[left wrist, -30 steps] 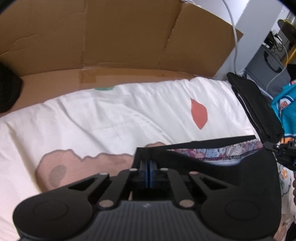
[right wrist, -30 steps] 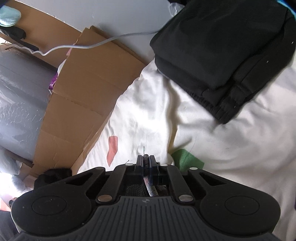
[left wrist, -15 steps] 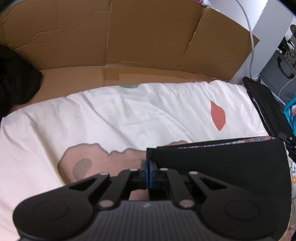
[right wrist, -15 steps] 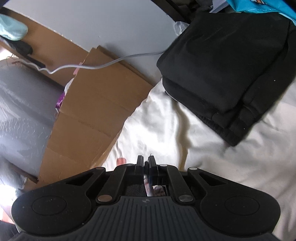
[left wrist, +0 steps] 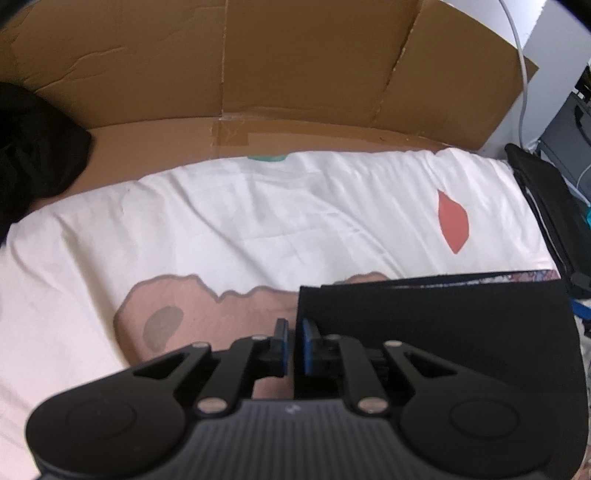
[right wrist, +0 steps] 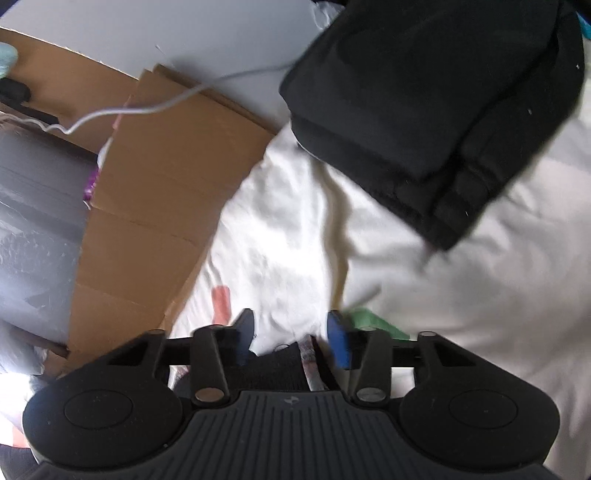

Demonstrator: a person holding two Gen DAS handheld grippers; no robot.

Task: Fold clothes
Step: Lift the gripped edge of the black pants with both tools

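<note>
Soft, even daylight fills both views, and the white sheet (left wrist: 258, 221) nearly washes out. The right wrist view is motion-blurred, smearing the folded black pile (right wrist: 436, 110). Fisheye distortion bends the cardboard (left wrist: 258, 62) and darkens the corners.

A bed under a white sheet (left wrist: 258, 214) printed with red, green and tan patches fills the foreground, lit by soft daylight. Flattened brown cardboard (left wrist: 295, 74) stands along its far edge against a pale wall (right wrist: 166, 33). A grey cable (right wrist: 155, 107) trails across the wall and cardboard.
</note>
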